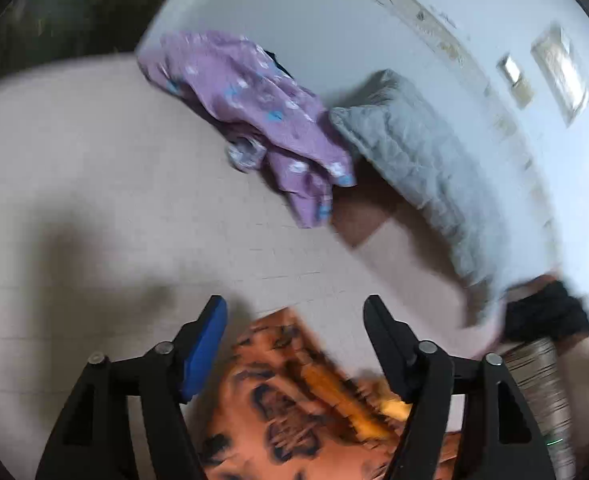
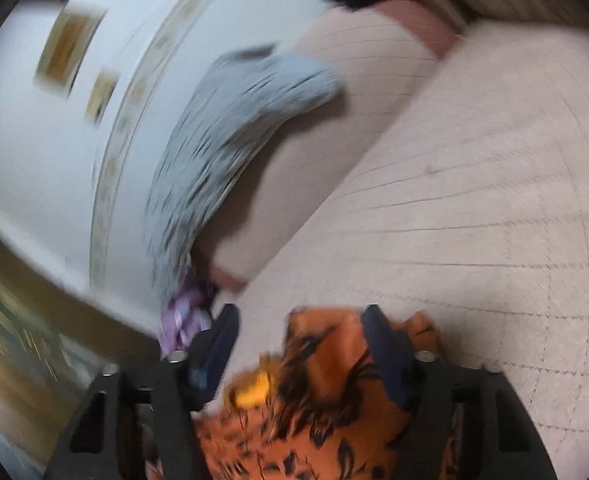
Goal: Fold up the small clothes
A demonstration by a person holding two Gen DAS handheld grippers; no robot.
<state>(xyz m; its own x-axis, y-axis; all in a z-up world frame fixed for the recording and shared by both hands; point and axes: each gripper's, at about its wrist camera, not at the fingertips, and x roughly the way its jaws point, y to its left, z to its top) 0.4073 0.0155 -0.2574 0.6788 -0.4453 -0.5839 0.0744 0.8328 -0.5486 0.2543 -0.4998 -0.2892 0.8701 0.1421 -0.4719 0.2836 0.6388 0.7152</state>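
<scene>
The orange garment with a black printed pattern (image 1: 294, 404) lay on the pale pink quilted bed cover (image 1: 94, 200), directly under both tools. In the left wrist view it ran from about six o'clock up toward twelve, and one corner reached just into the gap between the jaws of the left gripper (image 1: 296, 316), which stood wide apart and held nothing. Its long edge slanted from that corner down toward four o'clock.

In the right wrist view the right gripper (image 2: 300, 320) also stood spread. The bunched orange cloth (image 2: 318, 380) rose between its jaws and lay against the finger at one o'clock; blur hid whether that finger pressed it or only sat in front. Nothing was clamped. The right tool seemed nearer a usable fold of fabric, so a pinch probably fell to it first, while the left would need to drop toward six o'clock.

A crumpled lilac garment with blue and white print (image 1: 254, 112) waited at twelve o'clock beside a grey quilted pillow (image 1: 406, 148), well apart from both tools.
</scene>
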